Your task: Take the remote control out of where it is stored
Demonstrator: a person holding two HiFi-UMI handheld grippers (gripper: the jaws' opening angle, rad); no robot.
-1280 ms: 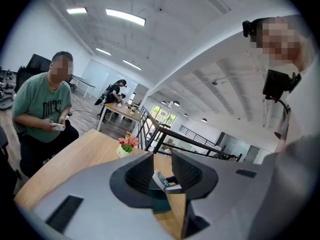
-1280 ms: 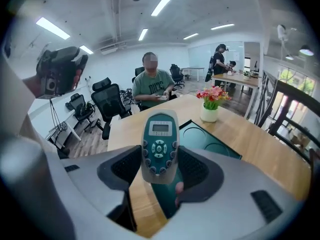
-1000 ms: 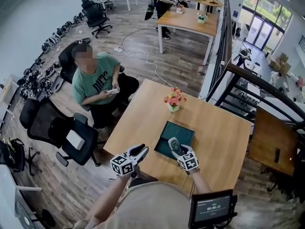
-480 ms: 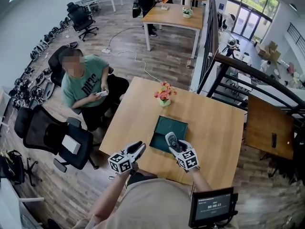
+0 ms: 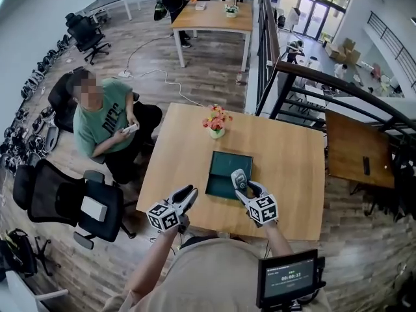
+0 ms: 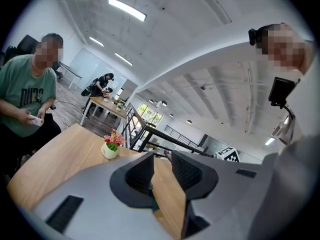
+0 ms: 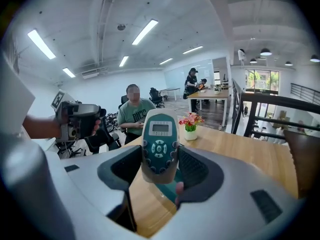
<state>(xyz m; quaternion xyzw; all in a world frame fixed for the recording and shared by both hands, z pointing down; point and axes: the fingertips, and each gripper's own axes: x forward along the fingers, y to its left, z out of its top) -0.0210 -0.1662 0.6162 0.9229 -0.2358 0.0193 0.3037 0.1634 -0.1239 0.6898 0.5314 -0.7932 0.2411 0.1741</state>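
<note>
I am looking down at the wooden table (image 5: 286, 168) and I am holding a pair of tongs in each hand. The right gripper (image 5: 246, 188) is squeezing the remote control (image 5: 238, 178) between its two jaws. In the right gripper view the jaws of this gripper (image 7: 159, 169) are standing quite wide apart, because the remote control (image 7: 159, 144) is filling the gap, and both dark pads are pressing on its lower sides. The remote is standing almost upright, with its little screen at the top and its round buttons facing the camera. It is sitting up above the near right part of the dark green case (image 5: 227, 171), which is lying open on the table, and I can see a bit of green under its bottom end. The left gripper (image 5: 186, 195) is hanging over the near edge of the table, to the left of the case and apart from it. In the left gripper view its jaws (image 6: 162, 171) are showing only a thin gap, with nothing between them but bare wood far below. A pot of flowers (image 5: 216, 122) is standing on the table beyond the case. A person in a green shirt (image 5: 101, 119) is sitting just off the table's left side.
</note>
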